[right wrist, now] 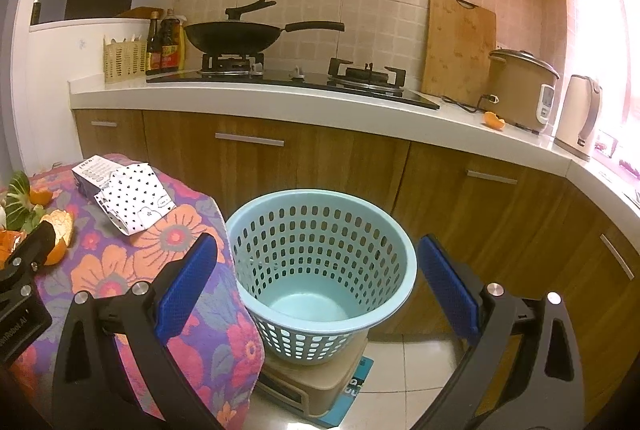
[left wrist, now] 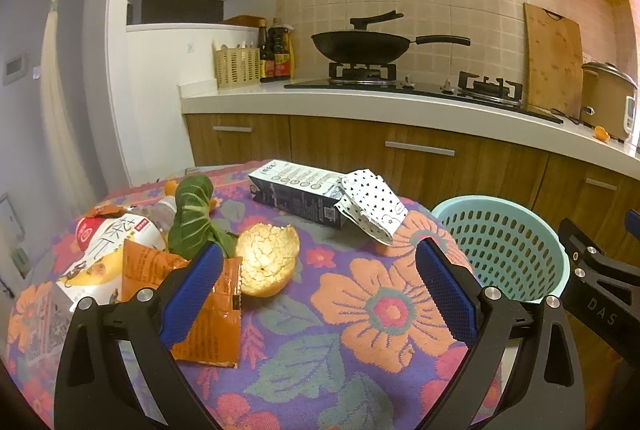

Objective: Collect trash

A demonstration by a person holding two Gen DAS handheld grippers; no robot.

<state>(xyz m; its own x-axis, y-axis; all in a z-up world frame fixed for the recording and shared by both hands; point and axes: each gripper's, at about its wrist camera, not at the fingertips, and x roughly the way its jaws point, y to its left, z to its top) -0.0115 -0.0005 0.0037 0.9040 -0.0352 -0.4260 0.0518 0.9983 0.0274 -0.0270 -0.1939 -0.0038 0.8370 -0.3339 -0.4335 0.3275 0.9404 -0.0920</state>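
Observation:
Trash lies on a flowered tablecloth [left wrist: 360, 310]: an orange peel [left wrist: 267, 262], an orange snack wrapper [left wrist: 208, 314], a green leaf [left wrist: 192, 218], a white drink carton [left wrist: 108, 254], a dark milk carton [left wrist: 296, 190] and a white dotted packet [left wrist: 372, 206]. My left gripper [left wrist: 320, 294] is open and empty above the cloth, its left finger over the wrapper. A light blue perforated basket [right wrist: 320, 262] stands empty beside the table. My right gripper [right wrist: 316, 290] is open and empty, its fingers either side of the basket. The dotted packet also shows in the right wrist view [right wrist: 132, 198].
The basket stands on a beige stool [right wrist: 312, 378] on a tiled floor. Behind is a kitchen counter [right wrist: 280, 106] with a wok [right wrist: 236, 34], bottles, a cutting board [right wrist: 460, 50], a rice cooker [right wrist: 520, 90], a kettle and an orange peel piece [right wrist: 494, 121].

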